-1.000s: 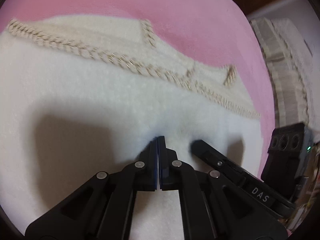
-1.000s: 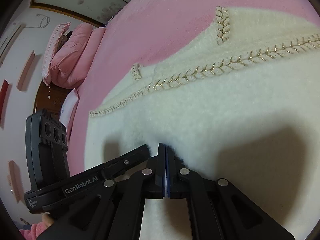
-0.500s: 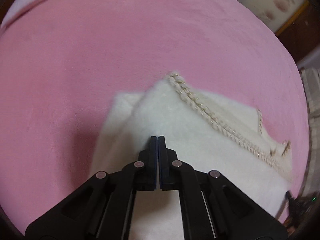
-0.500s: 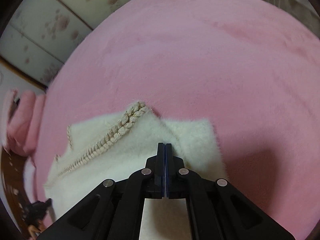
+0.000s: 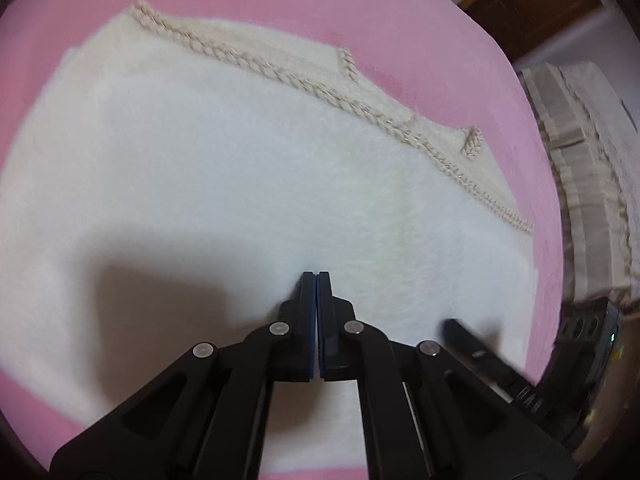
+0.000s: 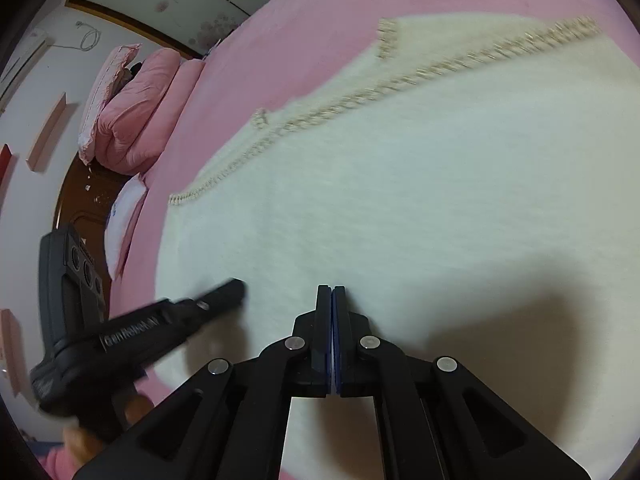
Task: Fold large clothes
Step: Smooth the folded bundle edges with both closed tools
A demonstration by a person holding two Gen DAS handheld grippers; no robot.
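Pillows [image 6: 132, 108] (right view only)

Surface: a bed [image 5: 280, 8] under a pink plush cover, filling most of both wrist views.
Lying on it: a white fluffy garment [image 5: 240, 184], spread flat, with a beige braided trim [image 5: 280, 68] along its far edge.
At the bed's head: pink pillows [image 6: 136, 116], stacked, well apart from the garment.
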